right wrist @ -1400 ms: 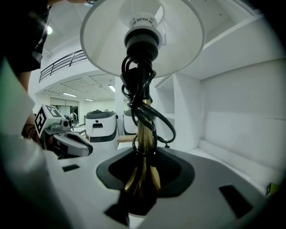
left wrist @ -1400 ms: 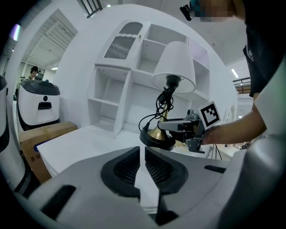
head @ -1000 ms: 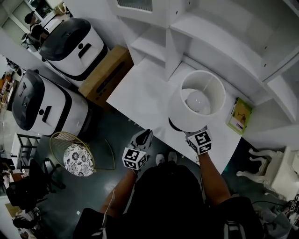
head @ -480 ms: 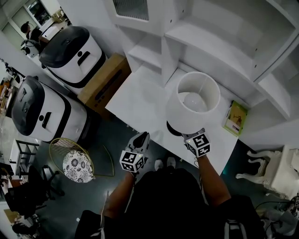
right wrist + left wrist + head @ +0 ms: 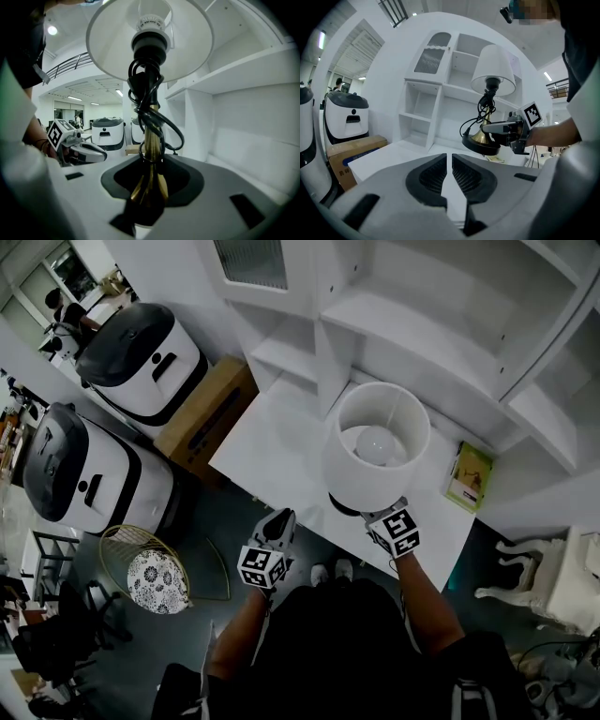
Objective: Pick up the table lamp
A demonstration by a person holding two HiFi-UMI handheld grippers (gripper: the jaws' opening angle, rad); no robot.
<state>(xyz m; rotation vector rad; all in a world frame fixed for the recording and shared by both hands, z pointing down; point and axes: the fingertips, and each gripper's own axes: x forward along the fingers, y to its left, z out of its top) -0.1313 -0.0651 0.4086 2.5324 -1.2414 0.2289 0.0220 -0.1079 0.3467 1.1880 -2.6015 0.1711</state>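
The table lamp has a white drum shade (image 5: 377,444), a brass stem (image 5: 151,154) wound with black cord, and a round black base (image 5: 480,143). My right gripper (image 5: 377,513) is shut on the stem just above the base, its fingertips hidden under the shade in the head view. The left gripper view shows the base hanging clear above the white table (image 5: 277,432). My left gripper (image 5: 284,518) hovers at the table's front edge, left of the lamp, its pads (image 5: 433,174) together with nothing between them.
White shelving (image 5: 441,324) rises behind the table. A green book (image 5: 468,476) lies at the table's right end. A cardboard box (image 5: 208,404) and two white machines (image 5: 141,352) stand left of it. A wire stool (image 5: 155,570) is on the floor at left.
The lamp has risen a little in my right gripper and sits slightly further left in the head view. My left gripper has stayed where it was.
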